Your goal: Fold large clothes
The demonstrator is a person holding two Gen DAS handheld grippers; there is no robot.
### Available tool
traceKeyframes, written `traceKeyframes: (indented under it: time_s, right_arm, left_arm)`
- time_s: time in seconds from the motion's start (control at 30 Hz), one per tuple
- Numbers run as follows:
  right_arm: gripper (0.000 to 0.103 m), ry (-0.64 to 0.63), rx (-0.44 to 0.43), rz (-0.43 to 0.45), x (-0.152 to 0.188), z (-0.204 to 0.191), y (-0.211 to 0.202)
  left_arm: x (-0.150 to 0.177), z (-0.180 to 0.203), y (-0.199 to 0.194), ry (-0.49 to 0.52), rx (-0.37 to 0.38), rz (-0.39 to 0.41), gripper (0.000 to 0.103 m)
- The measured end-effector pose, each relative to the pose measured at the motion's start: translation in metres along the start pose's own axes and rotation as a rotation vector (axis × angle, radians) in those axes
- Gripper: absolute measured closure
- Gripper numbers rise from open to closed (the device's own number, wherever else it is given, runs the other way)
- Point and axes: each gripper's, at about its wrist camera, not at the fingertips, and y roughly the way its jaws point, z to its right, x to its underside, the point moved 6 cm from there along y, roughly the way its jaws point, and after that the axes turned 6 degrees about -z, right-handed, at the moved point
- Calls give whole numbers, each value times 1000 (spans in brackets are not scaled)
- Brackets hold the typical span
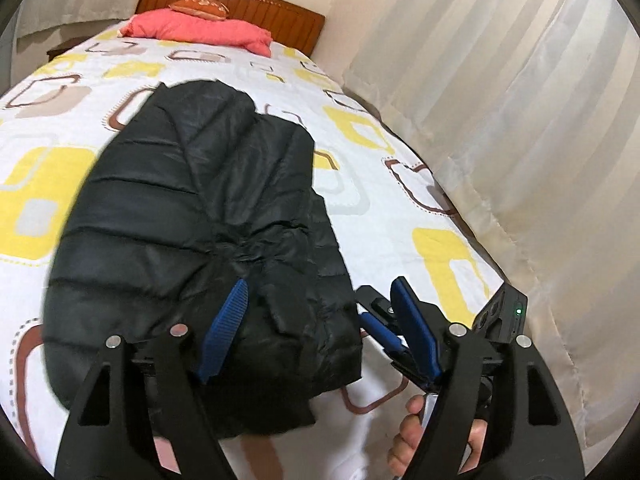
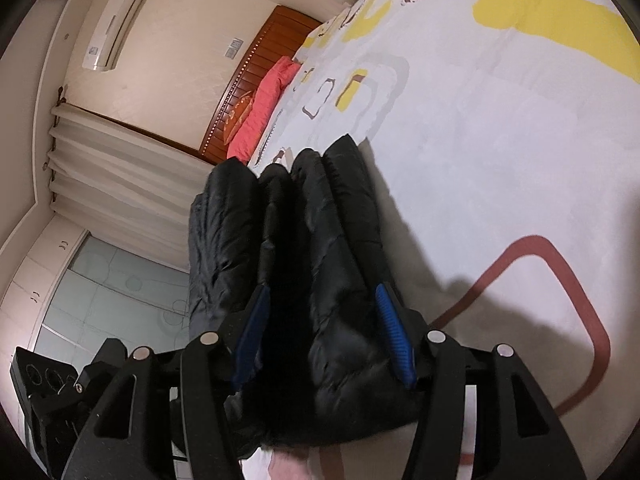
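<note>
A black puffer jacket [image 1: 192, 208] lies folded into a long bundle on the bed [image 1: 400, 208]. My left gripper [image 1: 320, 284] is open just above the bundle's near end. Its left pad [image 1: 224, 328] is over the fabric and its right pad [image 1: 414, 328] is off the jacket's edge. In the right wrist view the jacket [image 2: 320, 240] fills the gap between the fingers of my right gripper [image 2: 322, 288]. That gripper stands open, and I see no pad pressing the fabric. The right gripper's blue finger [image 1: 376, 330] also shows beside the jacket's right edge. A hand [image 1: 408, 436] holds its handle.
The bedsheet [image 2: 500, 140] is white with yellow and brown squares. A pink pillow [image 1: 200, 30] and a wooden headboard [image 1: 280, 12] are at the far end. Pale curtains [image 1: 520, 140] hang close along the bed's right side. An air conditioner [image 2: 116, 24] is on the wall.
</note>
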Motion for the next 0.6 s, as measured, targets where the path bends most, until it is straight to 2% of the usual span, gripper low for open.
traceKeyframes:
  time_s: [0.13, 0.33, 0.5, 0.53, 0.6]
  right_arm:
    - [48, -21, -6, 2, 6, -13, -2]
    - [48, -74, -23, -12, 14, -42, 3]
    - [47, -111, -17, -47, 16, -62, 28]
    - [42, -115, -11, -54, 16, -65, 35]
    - [39, -124, 12, -51, 14, -68, 44]
  left_arm:
    - [-5, -27, -25, -45, -6, 50, 30]
    - [-19, -84, -53, -144, -56, 118, 30]
    - [-21, -141, -50, -252, -75, 117, 25]
    - [-21, -153, -48, -275, -74, 110, 25]
    - [-18, -176, -40, -319, -71, 86, 25]
